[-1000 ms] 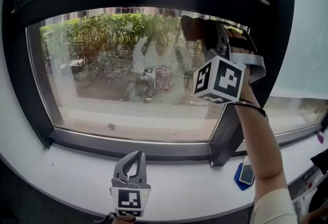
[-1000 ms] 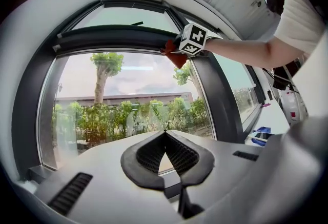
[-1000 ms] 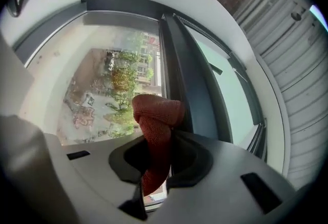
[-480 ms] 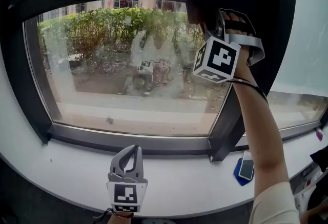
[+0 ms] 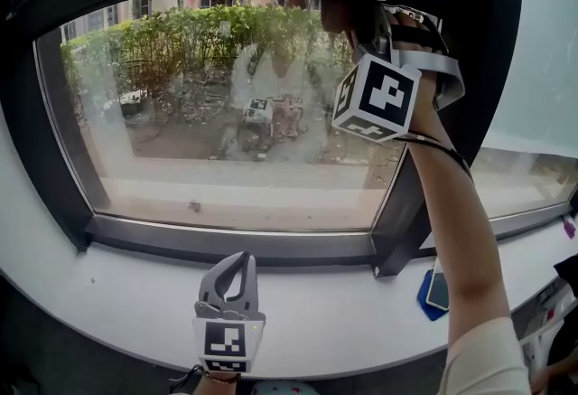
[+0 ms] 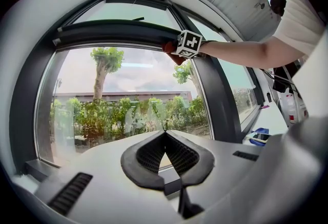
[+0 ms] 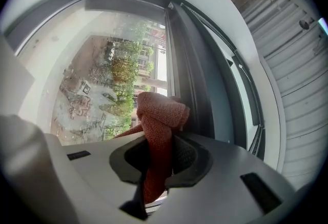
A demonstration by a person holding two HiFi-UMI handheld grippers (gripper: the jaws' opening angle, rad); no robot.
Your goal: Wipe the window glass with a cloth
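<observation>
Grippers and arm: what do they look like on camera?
Both the left gripper and the right gripper are light grey, each claw lined with black ribbed pads. Each carries a white cube with black square markers. The right arm wears a pale short sleeve and a thin dark cord at the wrist.

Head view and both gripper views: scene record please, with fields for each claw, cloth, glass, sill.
left claw: shut, empty, low over the sill
right claw: shut on cloth, raised at the pane's upper right corner
cloth: reddish, bunched, sticks out past the claw tips beside the dark frame; contact with glass unclear
window glass: reflections, hedge outside
sill: white; phone on a blue item at its right end
</observation>
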